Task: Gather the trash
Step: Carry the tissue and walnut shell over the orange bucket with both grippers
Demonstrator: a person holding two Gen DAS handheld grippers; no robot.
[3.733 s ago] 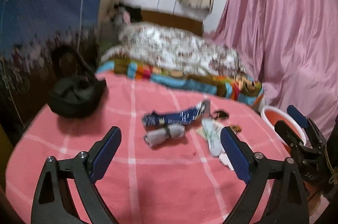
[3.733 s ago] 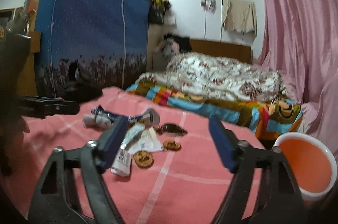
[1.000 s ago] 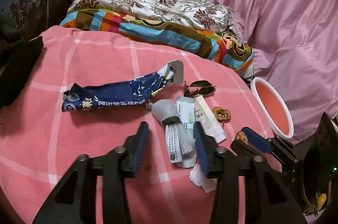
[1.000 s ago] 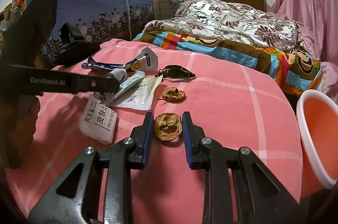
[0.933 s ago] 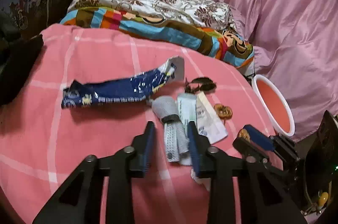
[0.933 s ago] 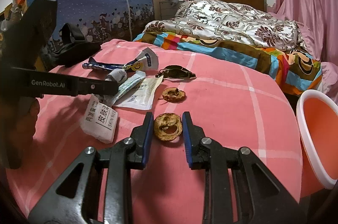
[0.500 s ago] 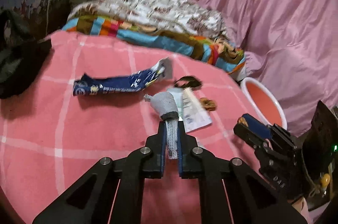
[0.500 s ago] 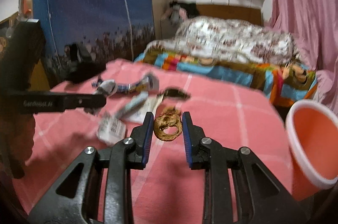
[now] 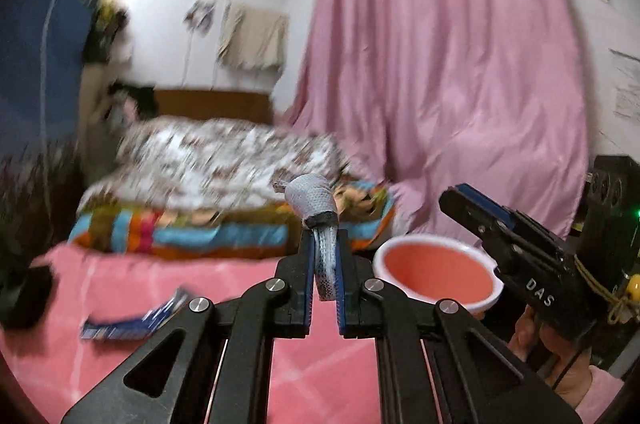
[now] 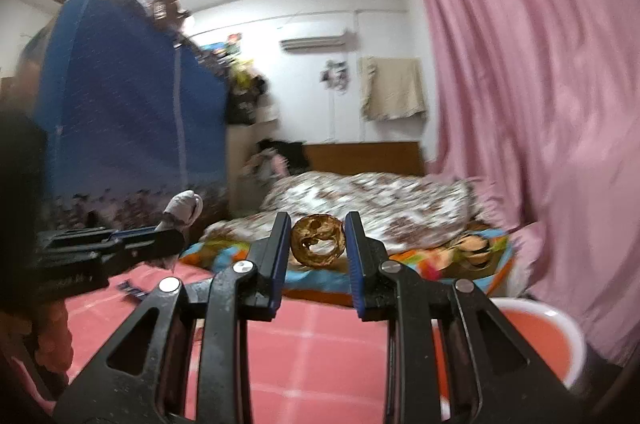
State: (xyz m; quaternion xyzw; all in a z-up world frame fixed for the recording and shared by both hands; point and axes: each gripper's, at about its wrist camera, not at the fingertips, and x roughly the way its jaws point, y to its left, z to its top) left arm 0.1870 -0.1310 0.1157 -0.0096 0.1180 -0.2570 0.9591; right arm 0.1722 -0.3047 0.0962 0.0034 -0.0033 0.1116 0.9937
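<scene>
Bench [image 9: 132, 288] under a pink checked cloth with pale lines. Blue wrapper [image 9: 136, 320] lies flat on it, left side, blurred. Dark bag [image 9: 24, 298] at the bench's left edge, left of the wrapper. Bench surface also visible in the right wrist view [image 10: 312, 356].

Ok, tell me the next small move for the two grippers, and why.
Probably carry both sideways over the bin and open. The left gripper is shut on the grey wad, the right gripper on the brown husk, and both are lifted off the pink cloth, with the bin just right of them.
</scene>
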